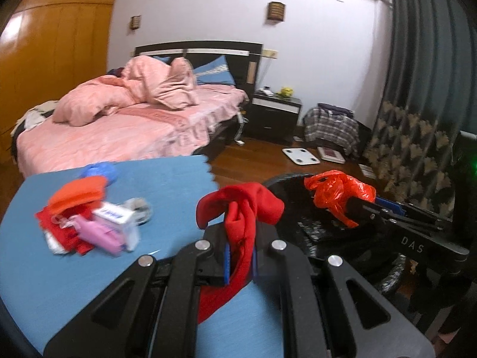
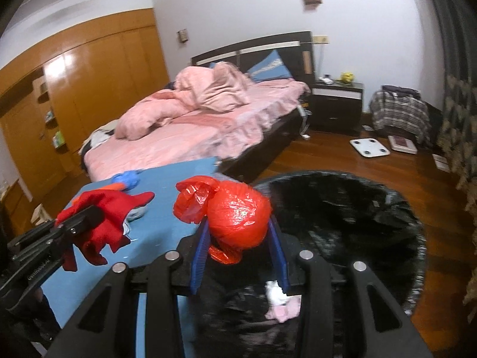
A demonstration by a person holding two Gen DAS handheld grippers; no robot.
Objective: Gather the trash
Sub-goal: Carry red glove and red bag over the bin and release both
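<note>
Black-lined bin (image 2: 387,208) with pink and white scraps (image 2: 280,304); right fingers (image 2: 201,253) clamped on red bag (image 2: 238,214), left fingers (image 1: 226,262) on red cloth (image 1: 241,208).

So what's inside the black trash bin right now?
Black trash bin: pale pink and white scraps lie low inside. The right gripper and its red bag hide part.

The blue table (image 1: 167,185) stood in the near left, with the black-lined trash bin (image 2: 387,208) just beside it to the right. A heap of red cloth and small packets (image 1: 89,223) lay on the table's left part. The crumpled blue plastic bag (image 1: 100,171) lay at its far edge. The pink-covered bed (image 1: 125,131) stood beyond the table, the dark nightstand (image 1: 274,113) to the bed's right. The white bathroom scale (image 1: 301,155) lay on the wooden floor (image 1: 253,161) beyond the bin.
</note>
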